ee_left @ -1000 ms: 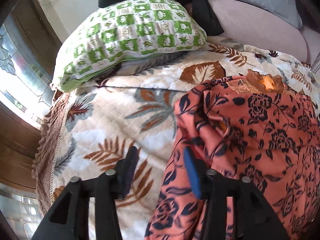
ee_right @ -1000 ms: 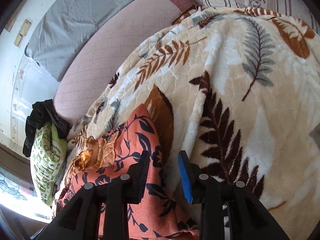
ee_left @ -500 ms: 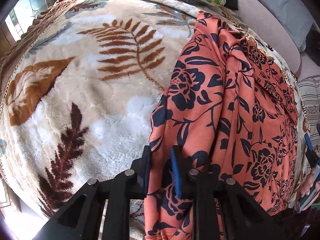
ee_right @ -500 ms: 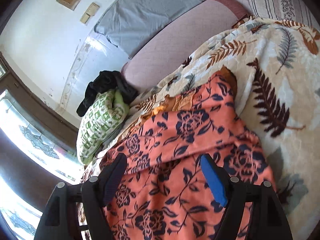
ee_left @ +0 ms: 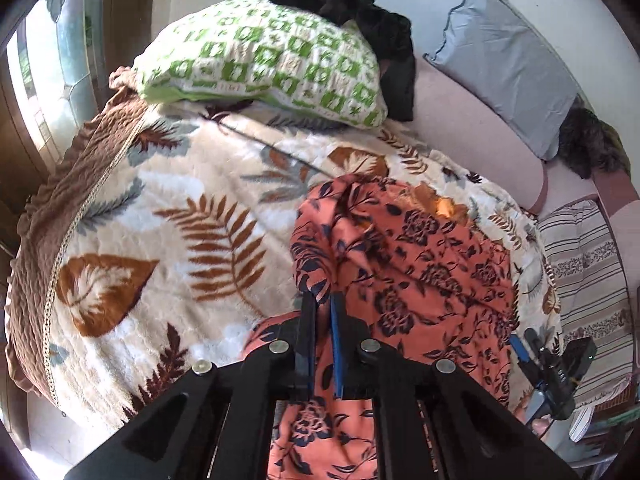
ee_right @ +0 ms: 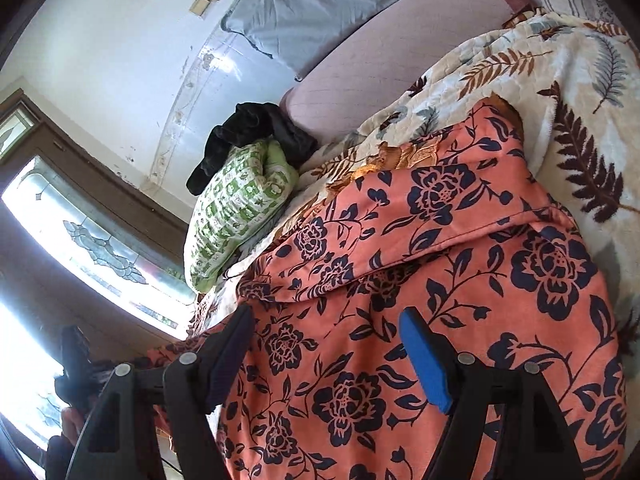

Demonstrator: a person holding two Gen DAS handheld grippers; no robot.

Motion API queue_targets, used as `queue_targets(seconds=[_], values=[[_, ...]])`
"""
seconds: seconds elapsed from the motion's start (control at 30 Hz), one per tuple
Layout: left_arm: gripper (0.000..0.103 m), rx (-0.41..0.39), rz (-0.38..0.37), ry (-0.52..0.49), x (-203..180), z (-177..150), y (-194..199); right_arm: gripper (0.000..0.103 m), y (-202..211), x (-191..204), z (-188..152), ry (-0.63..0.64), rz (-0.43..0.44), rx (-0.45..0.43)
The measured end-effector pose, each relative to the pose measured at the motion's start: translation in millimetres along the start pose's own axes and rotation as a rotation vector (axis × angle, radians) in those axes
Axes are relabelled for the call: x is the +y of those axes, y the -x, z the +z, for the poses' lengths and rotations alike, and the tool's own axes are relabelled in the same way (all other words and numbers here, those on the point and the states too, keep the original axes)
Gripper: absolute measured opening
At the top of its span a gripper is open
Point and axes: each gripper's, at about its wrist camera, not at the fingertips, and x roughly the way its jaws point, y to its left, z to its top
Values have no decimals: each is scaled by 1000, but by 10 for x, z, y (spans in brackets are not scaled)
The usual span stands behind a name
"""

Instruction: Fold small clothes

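On the leaf-print blanket (ee_left: pixel 168 184), only the left wrist view shows the left hand-held gripper (ee_left: pixel 322 304) pinching the floral garment (ee_left: pixel 420 264); right hand-held gripper (ee_right: pixel 326 322) gapes

- The left gripper (ee_left: pixel 322 312) has a black plastic frame with angular, cut-out arms and round silver screw heads at the joints.
- One of its fingers (ee_left: pixel 335 344) carries a blue pad; the other finger is black.
- The right gripper (ee_right: pixel 326 344) has the same black frame and silver screws.
- Its blue pad (ee_right: pixel 422 360) is thick with a rounded tip; the opposite finger is dark.
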Motion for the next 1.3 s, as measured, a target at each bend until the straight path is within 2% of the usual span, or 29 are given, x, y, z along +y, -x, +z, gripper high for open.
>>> queue_targets(seconds=[0.1,0.27,0.33,0.4,0.43,0.47,0.5,0.57,0.67,0.73,0.8,0.87,0.93,1.03,1.2,1.3], values=[[4,15,-65,-35,-514,291,51,77,54,19,59,-6,11,-17],[4,52,-119,-226,-1846,627,-155,77,214,-152,233,-80,28,-55],[4,37,-112,-323,-2241,629,-162,77,240,-196,312,-74,13,-50],[5,5,-69,-390,-2373,584,-110,77,219,-247,373,-77,13,-17],[7,1,-46,-403,-2329,548,-94,77,187,-279,388,-92,19,7],[19,3,-14,-406,-2208,510,-97,77,153,-312,394,-112,32,33],[38,7,32,-398,-2018,454,-104,77,119,-337,392,-129,44,57],[60,9,140,-327,-1446,323,-128,77,59,-340,372,-137,45,92],[60,48,304,-137,-311,1,-158,77,15,-247,314,-99,46,116],[60,94,366,43,455,-344,-140,77,-13,-179,261,-68,43,131],[60,118,361,217,1062,-750,-71,77,-56,-128,204,-43,31,144],[60,111,316,346,1431,-1144,0,77,-112,-94,152,-23,13,155],[60,108,273,402,1568,-1435,21,77,-182,-70,105,-10,4,164],[61,75,238,372,1470,-1647,1,77,-311,-34,31,7,-18,177],[64,13,307,208,1244,-1636,-126,77,-563,71,-131,52,-39,225],[64,-25,312,103,1103,-1627,-214,77,-666,132,-212,91,-59,243]])
